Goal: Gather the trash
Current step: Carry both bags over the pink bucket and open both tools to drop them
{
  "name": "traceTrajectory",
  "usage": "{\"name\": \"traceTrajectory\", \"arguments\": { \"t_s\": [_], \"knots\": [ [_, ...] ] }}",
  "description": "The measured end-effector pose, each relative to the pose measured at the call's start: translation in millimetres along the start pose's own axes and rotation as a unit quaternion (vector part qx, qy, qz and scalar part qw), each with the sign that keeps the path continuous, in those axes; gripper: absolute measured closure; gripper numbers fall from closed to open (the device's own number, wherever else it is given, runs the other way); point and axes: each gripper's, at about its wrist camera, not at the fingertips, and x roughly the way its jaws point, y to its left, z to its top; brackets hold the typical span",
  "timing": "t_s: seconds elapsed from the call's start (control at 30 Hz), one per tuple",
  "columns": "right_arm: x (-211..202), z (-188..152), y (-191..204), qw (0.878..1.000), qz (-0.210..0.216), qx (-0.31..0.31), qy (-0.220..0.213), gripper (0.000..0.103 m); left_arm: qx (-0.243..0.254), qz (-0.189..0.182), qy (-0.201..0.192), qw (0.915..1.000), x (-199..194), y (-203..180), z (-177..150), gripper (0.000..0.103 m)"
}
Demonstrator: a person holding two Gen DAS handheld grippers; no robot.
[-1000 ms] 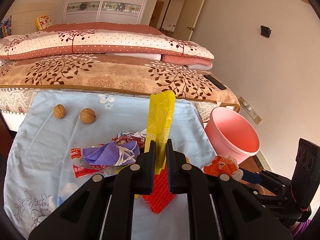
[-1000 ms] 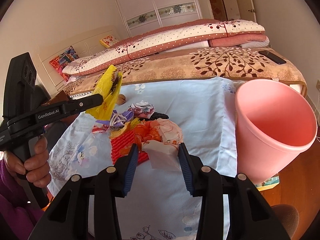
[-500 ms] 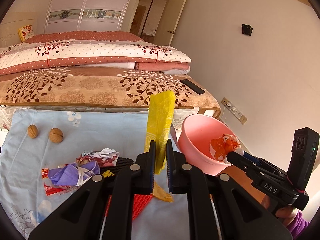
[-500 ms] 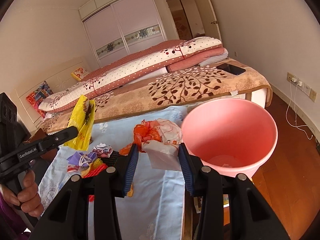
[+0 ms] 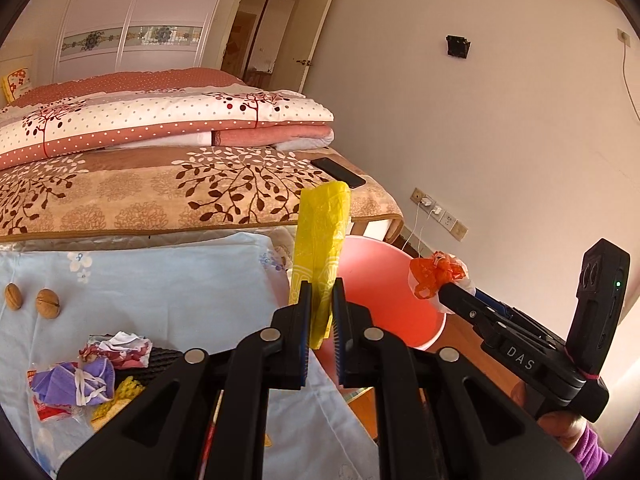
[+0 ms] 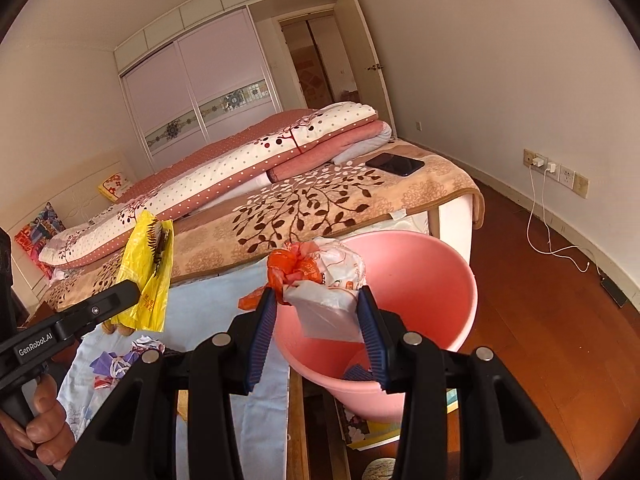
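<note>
— Looking from here, the left gripper (image 5: pixel 320 300) has its jaws pinched nearly together on a yellow plastic bag (image 5: pixel 320 240), which stands up between the pads. Can you see the other one?

— Yes. The right gripper (image 6: pixel 318 304) has its jaws about half apart, clamped on a crumpled wad of orange and white wrapper (image 6: pixel 316 276). That wad hangs over the mouth of the pink bucket (image 6: pixel 452 272), above the near rim.

— And the bucket stands where?

— On the wooden floor (image 6: pixel 560 340), just beside the foot corner of the bed (image 6: pixel 320 208) and close against the edge of the pale blue floral cloth (image 5: pixel 160 292). Something small and dark blue lies in its bottom; I cannot tell what.

— What is on the cloth?

— A loose heap of rubbish at the near left: a purple face mask (image 5: pixel 74 384), a crumpled patterned wrapper (image 5: pixel 116 346), a yellow scrap (image 5: pixel 120 392) and a red and white packet (image 5: pixel 48 410), all touching or overlapping. Two walnuts (image 5: pixel 48 301) sit side by side further back, well apart from the heap.

— Anything on the bed?

— Folded quilts (image 5: pixel 160 120), and a black phone (image 6: pixel 394 165) near the foot corner. A hand (image 6: pixel 48 428) grips the left gripper's handle.
</note>
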Motion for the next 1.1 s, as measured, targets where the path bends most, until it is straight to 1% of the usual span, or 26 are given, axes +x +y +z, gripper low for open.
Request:
{"name": "traceTrajectory", "arguments": {
  "t_s": [0.23, 0.47, 0.77, 1.1],
  "knots": [
    [4.8, 1.3, -20.7, 1.000, -0.021, 0.013, -0.004, 0.062, 0.009, -0.025, 0.014, 0.9995, 27.8, -24.6, 0.8, 0.093],
    [18.2, -1.7, -37.6, 0.999, -0.040, 0.019, 0.003, 0.062, 0.015, -0.036, 0.032, 0.9987, 60.0, -40.5, -1.2, 0.093],
    [37.9, -8.7, -50.5, 0.998, -0.059, 0.023, 0.021, 0.061, 0.023, -0.029, 0.060, 0.9975, 96.9, -48.8, -10.0, 0.093],
    [57.1, -14.3, -55.1, 0.997, -0.066, 0.024, 0.037, 0.061, 0.018, -0.014, 0.076, 0.9969, 117.8, -44.0, -14.8, 0.093]
  ]
}}
